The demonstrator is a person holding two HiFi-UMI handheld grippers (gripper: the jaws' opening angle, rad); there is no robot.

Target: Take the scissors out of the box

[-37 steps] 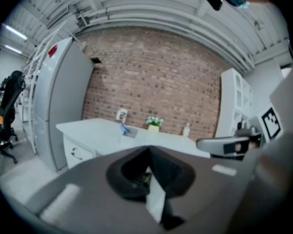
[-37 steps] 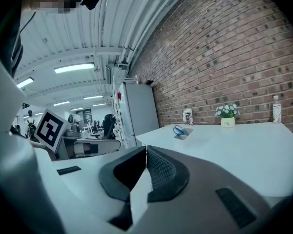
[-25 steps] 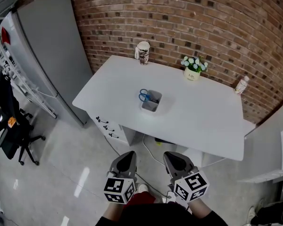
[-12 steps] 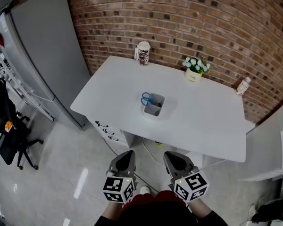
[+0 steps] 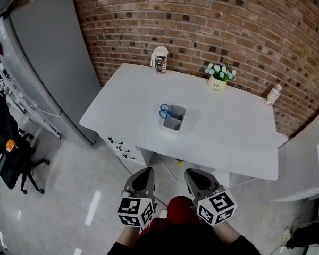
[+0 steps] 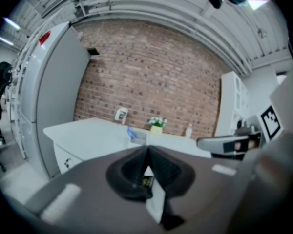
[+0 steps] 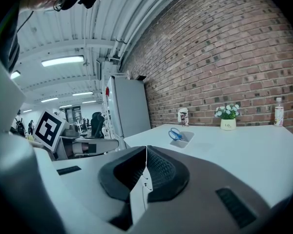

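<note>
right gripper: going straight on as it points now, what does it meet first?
Probably the white table, near its front edge, short of the box holding the scissors. Nothing shows between the shut right gripper and it; depth is unclear.

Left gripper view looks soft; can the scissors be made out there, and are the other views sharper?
Left gripper view: blurred, dark corners, scissors only a blue smudge. Right gripper view: sharper, blue handles clear, brick wall bowed by the wide lens. Head view: sharp, wall curved, light streak on the floor.
</note>
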